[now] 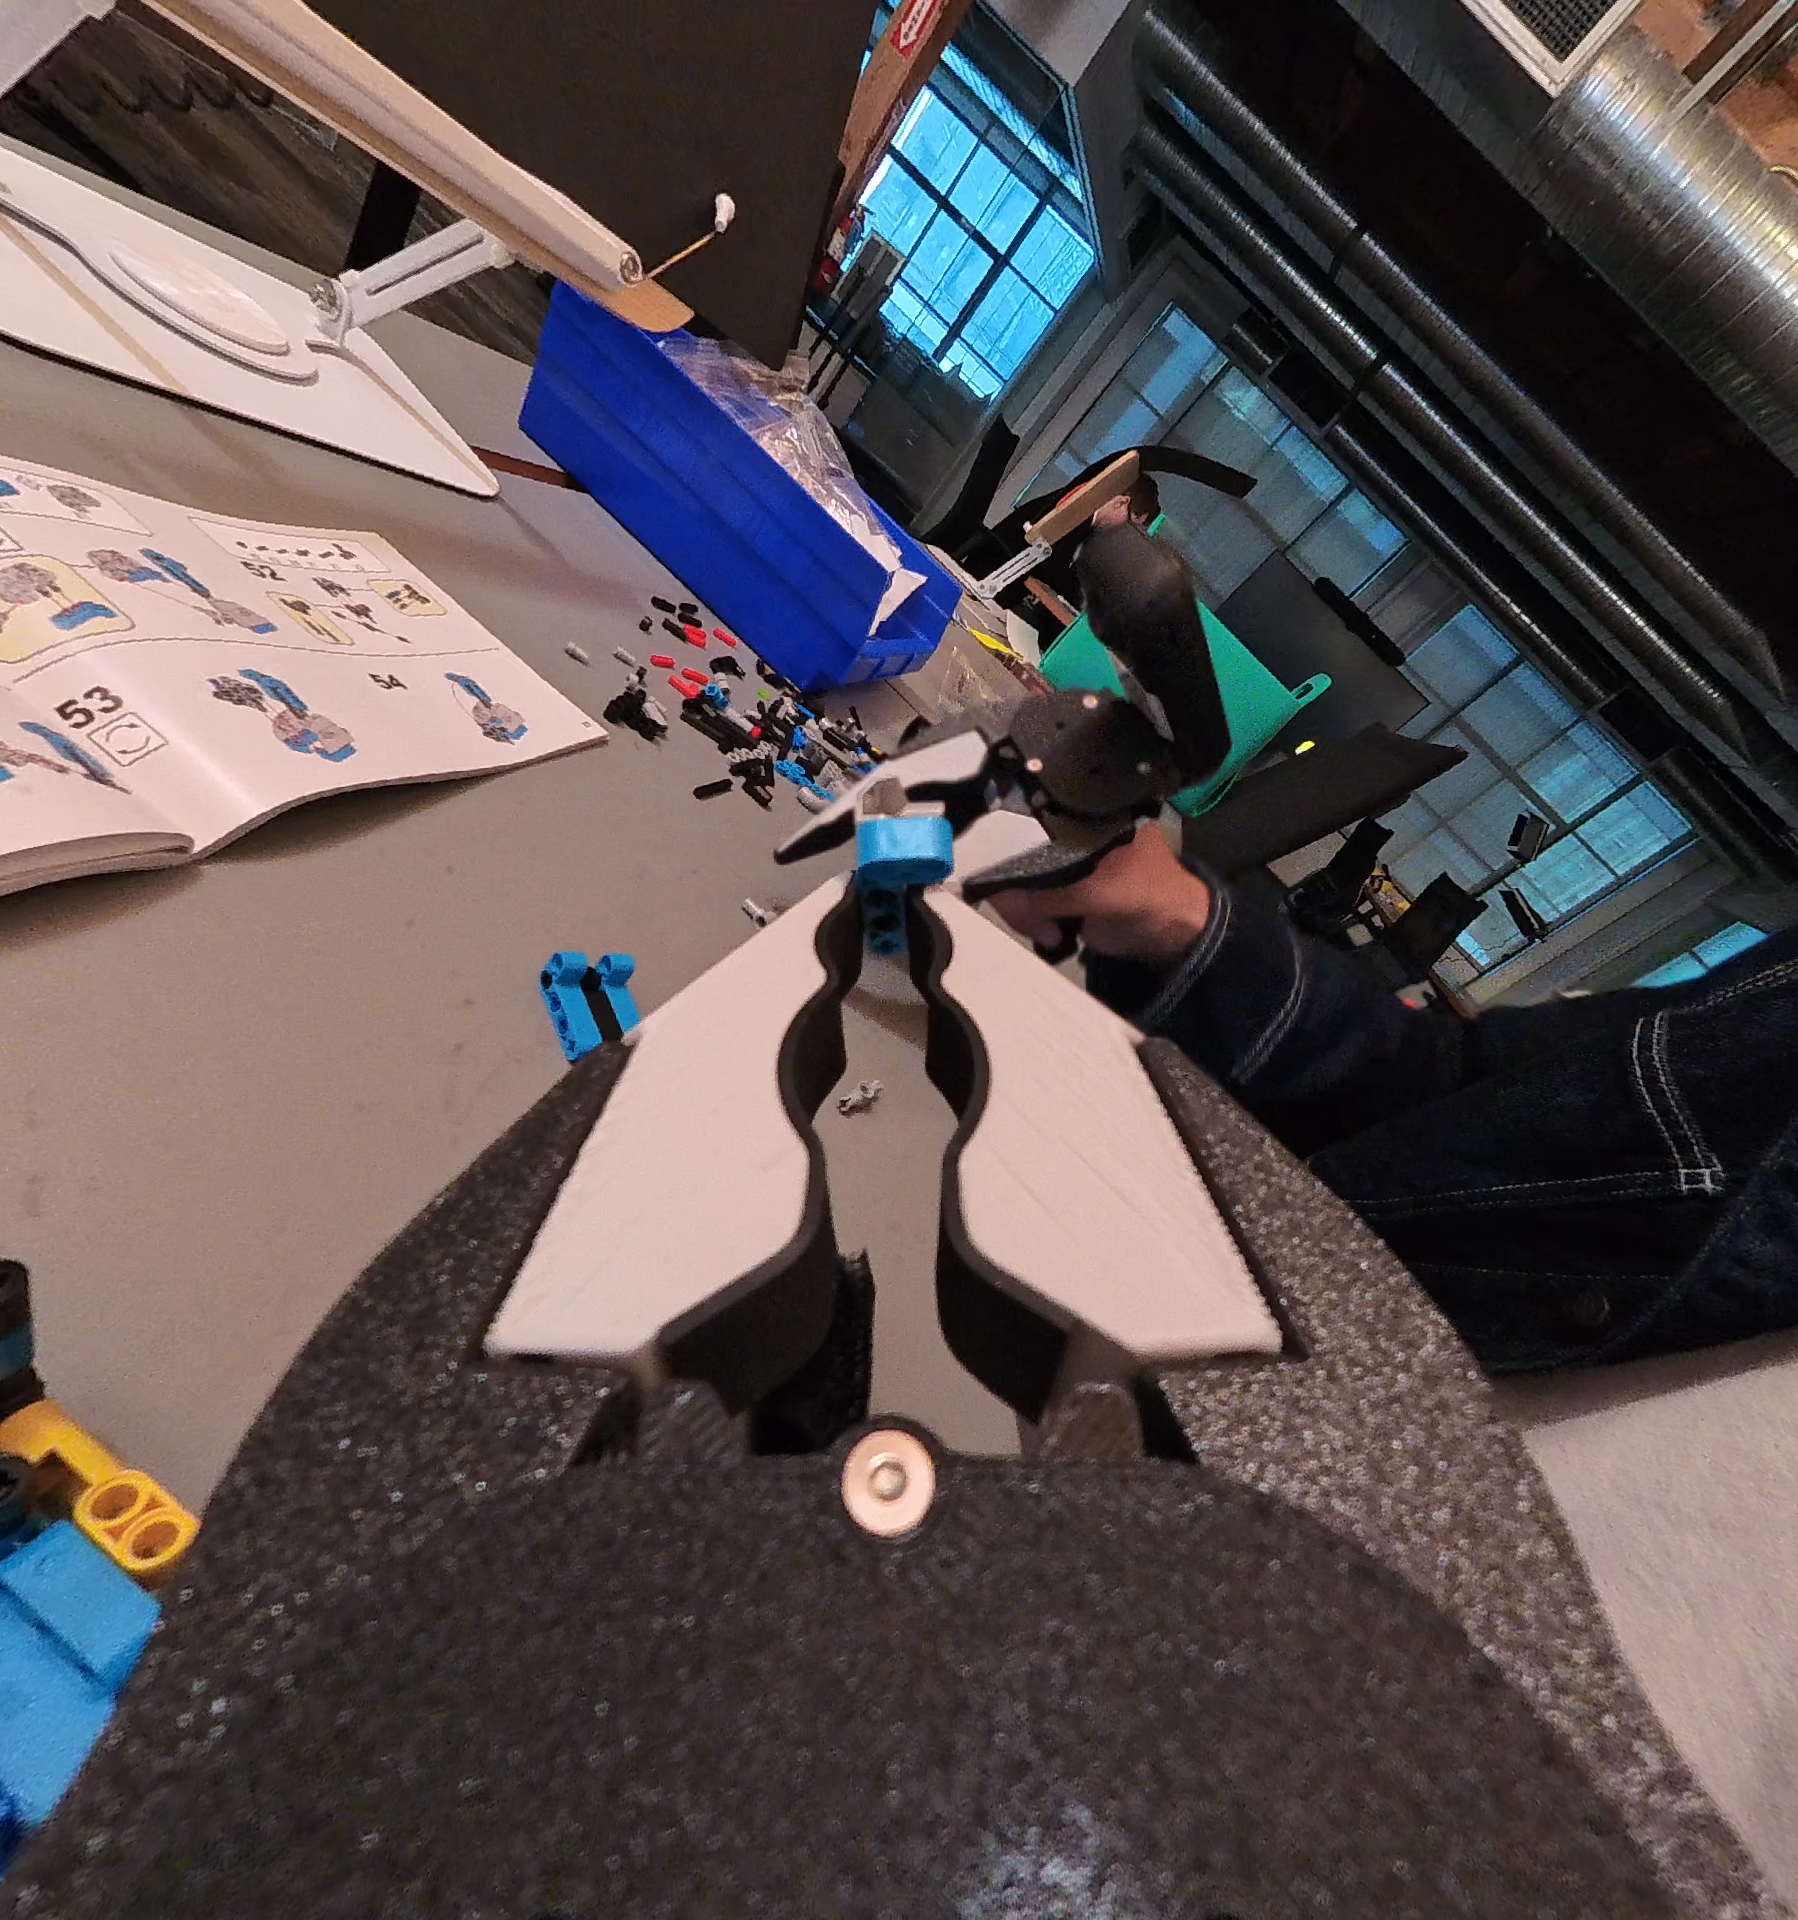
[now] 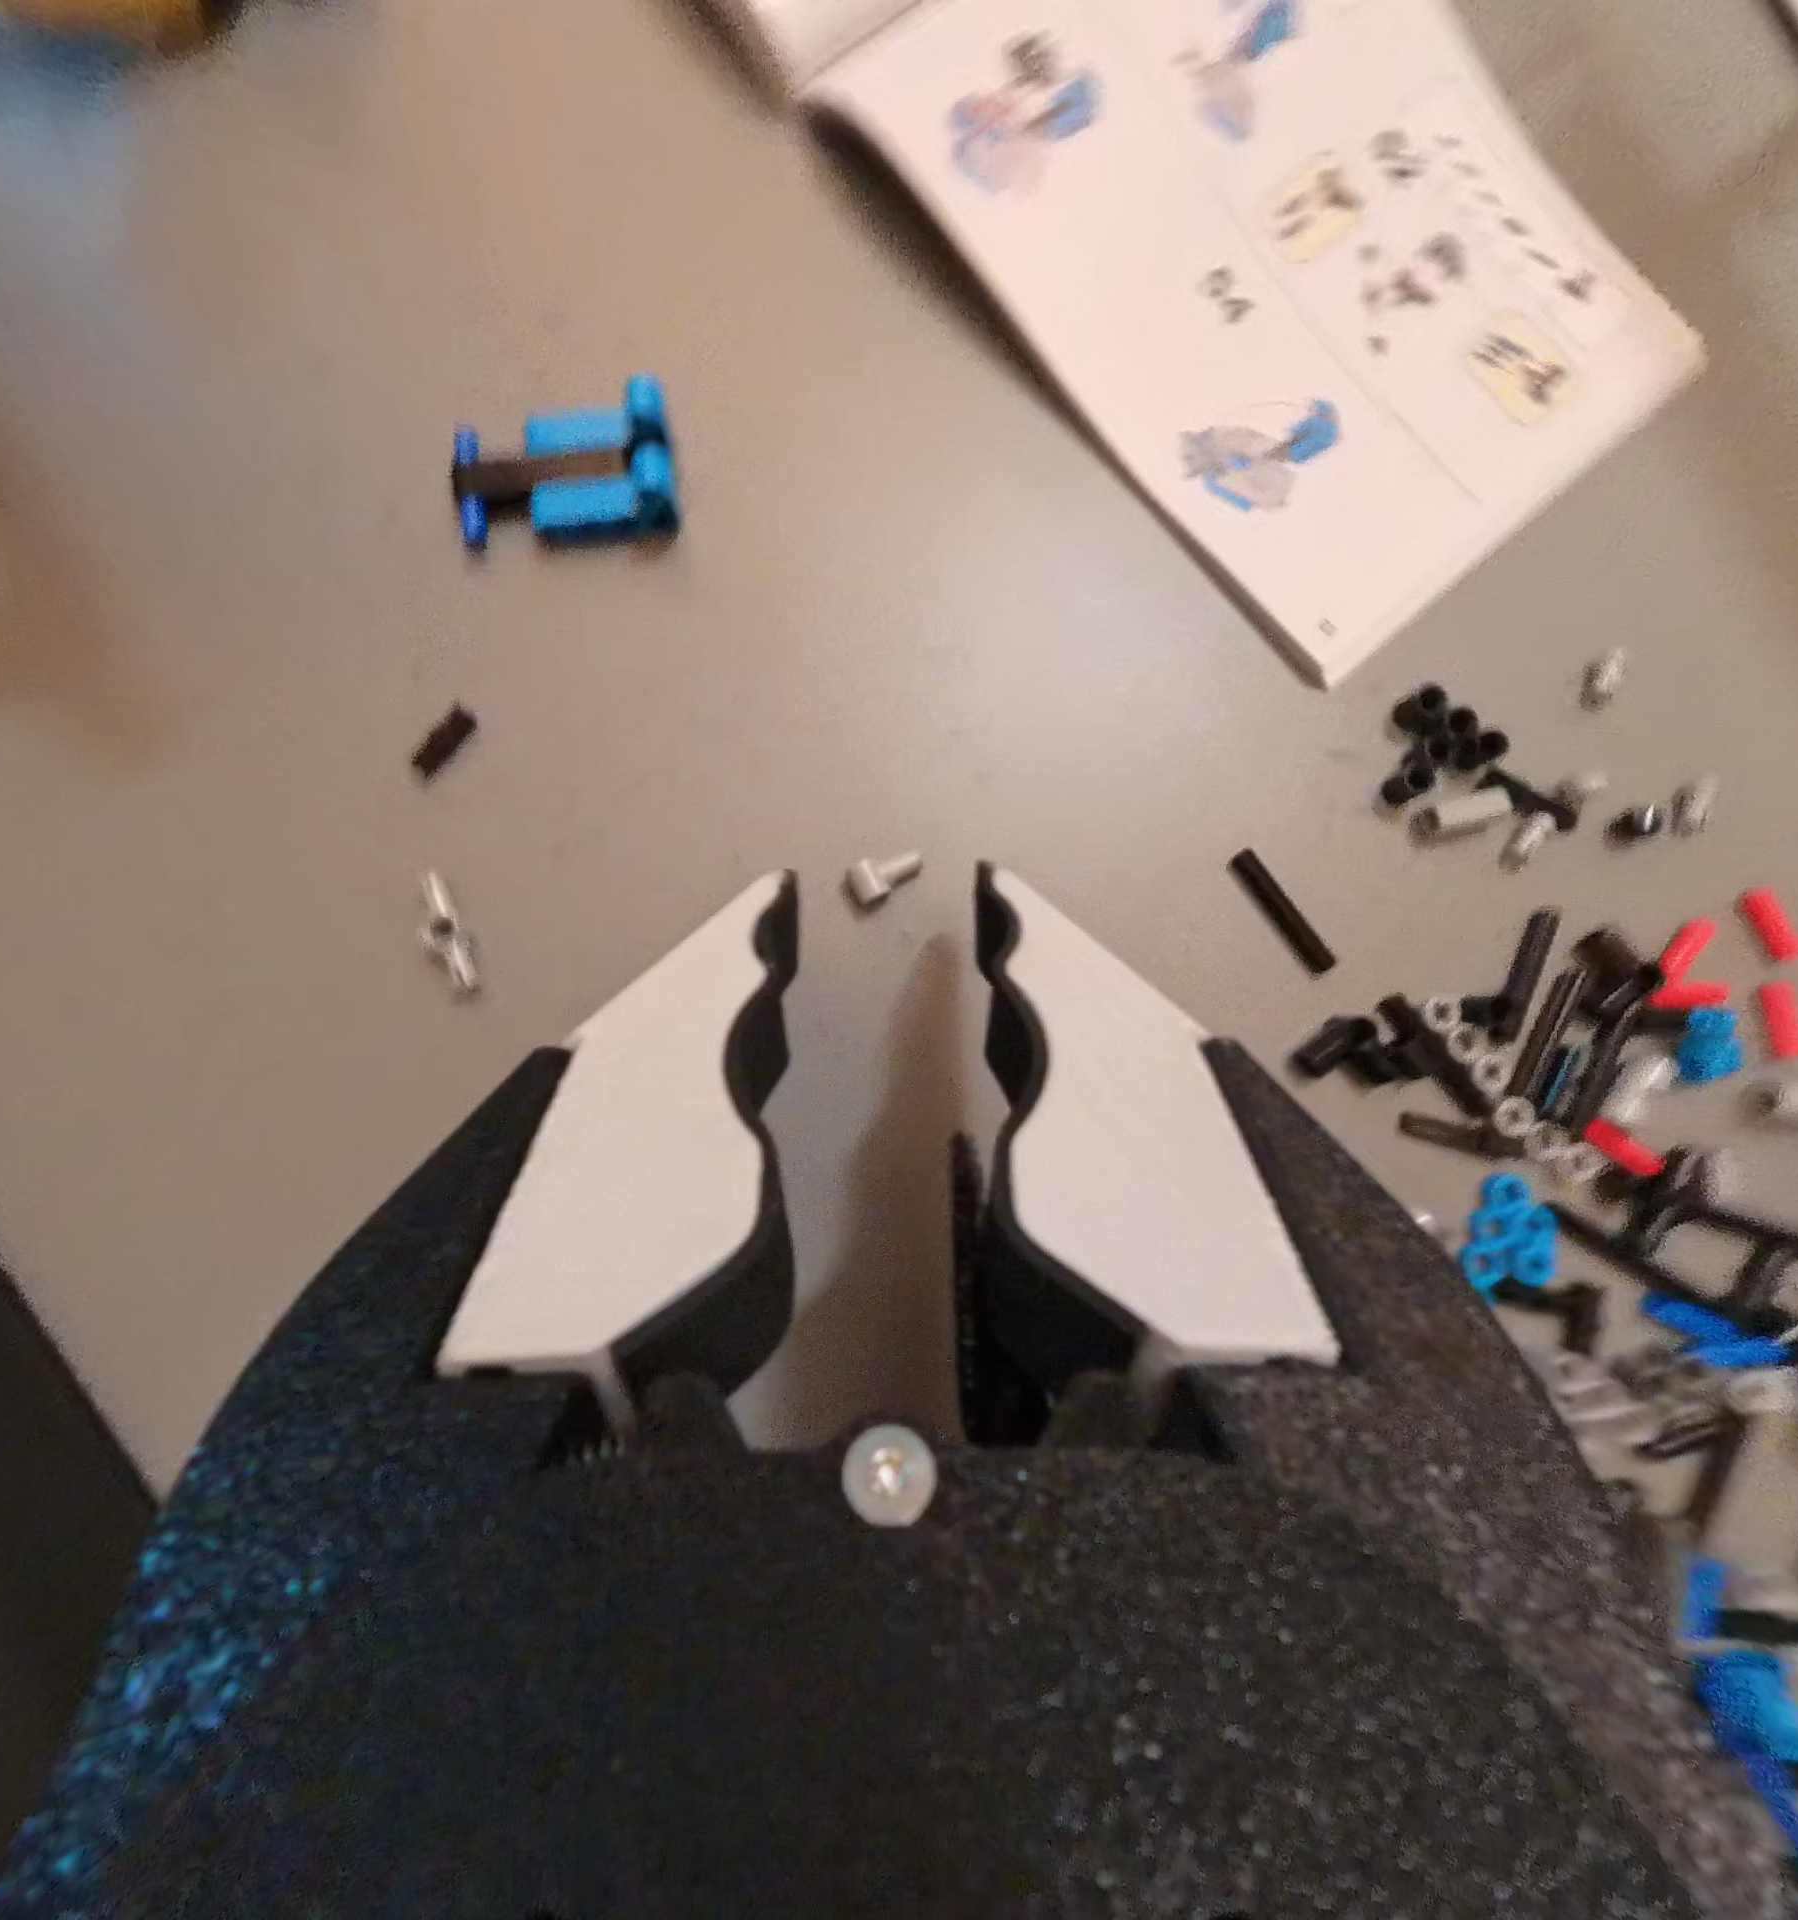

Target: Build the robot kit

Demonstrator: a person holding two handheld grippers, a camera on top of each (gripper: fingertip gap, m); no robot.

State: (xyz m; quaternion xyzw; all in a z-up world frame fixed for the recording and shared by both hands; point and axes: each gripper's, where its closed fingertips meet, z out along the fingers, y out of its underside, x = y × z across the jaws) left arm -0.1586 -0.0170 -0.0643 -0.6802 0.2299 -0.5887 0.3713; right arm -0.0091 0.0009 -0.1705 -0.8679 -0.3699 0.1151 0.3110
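Note:
My left gripper is shut on a light blue angled building beam and holds it above the grey table. The right gripper shows beyond it, held by a hand in a dark denim sleeve. In the right wrist view, my right gripper is open and empty, low over the table, with a small grey pin lying just ahead between its fingertips. A small blue and black assembly lies farther ahead to the left; it also shows in the left wrist view.
An open instruction booklet lies on the table. A pile of small black, red, blue and grey parts lies at the right. A blue bin stands behind it. A partly built blue, yellow and black model is at the lower left. The tips of one gripper are about 20 centimetres away from the tips of the other.

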